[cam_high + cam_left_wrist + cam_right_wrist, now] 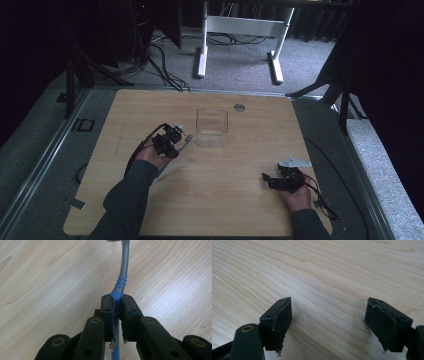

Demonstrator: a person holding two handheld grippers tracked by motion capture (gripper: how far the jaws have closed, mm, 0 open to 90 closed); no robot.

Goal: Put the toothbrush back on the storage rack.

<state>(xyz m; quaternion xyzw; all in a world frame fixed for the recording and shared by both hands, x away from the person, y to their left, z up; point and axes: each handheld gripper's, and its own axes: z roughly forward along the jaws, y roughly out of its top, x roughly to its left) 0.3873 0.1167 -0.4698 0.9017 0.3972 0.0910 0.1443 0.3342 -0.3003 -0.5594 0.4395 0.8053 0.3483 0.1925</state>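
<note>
Two grippers work over a wooden worktop (210, 170). The left gripper (172, 142), left of centre, is carried on a forearm that enters from the near edge and angles far and rightward; its jaws are clamped on the blue handle of a tool (117, 293), whose grey metal shaft extends beyond the jaw tips above the wood. A clear container (212, 128) stands just right of this gripper. The right gripper (270, 180) lies low at the near right, hand behind it, pointing left; its jaws stand wide apart with bare wood between them.
</note>
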